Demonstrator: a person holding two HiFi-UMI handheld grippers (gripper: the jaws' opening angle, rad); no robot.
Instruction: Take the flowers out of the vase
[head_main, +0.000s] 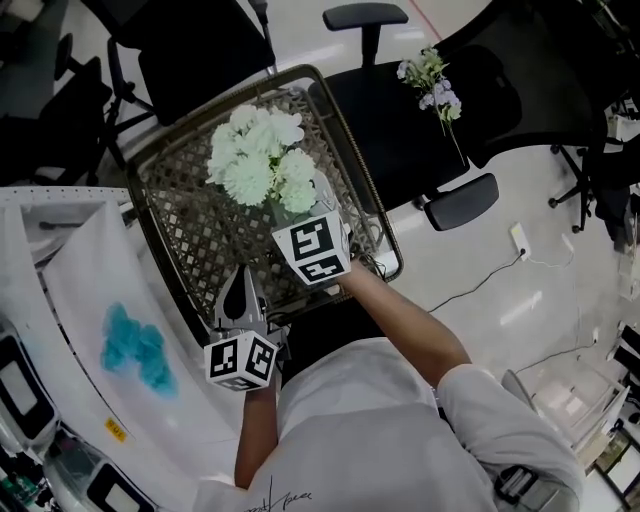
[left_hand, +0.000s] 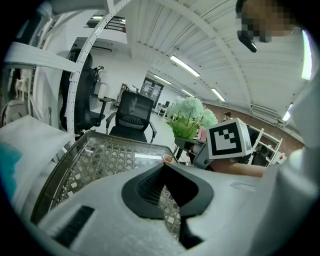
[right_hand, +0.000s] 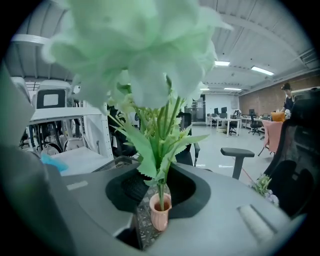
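A bunch of pale green-white flowers (head_main: 262, 160) stands over the woven table (head_main: 200, 235). My right gripper (head_main: 318, 205) reaches in under the blooms and is shut on the green stems (right_hand: 161, 175). In the right gripper view the small pink vase (right_hand: 160, 211) stands below the jaws, with the stem ends in its mouth. My left gripper (head_main: 242, 280) hovers over the table's near edge, apart from the vase (left_hand: 167, 159). Its jaws are slightly parted and open with nothing between them. From the left gripper view I see the flowers (left_hand: 190, 117) and the right gripper's marker cube (left_hand: 228, 139).
A black office chair (head_main: 420, 120) behind the table carries a purple-and-white flower sprig (head_main: 432, 85). A white surface with a blue object (head_main: 135, 345) lies to the left. A cable and a socket (head_main: 518, 238) lie on the floor to the right.
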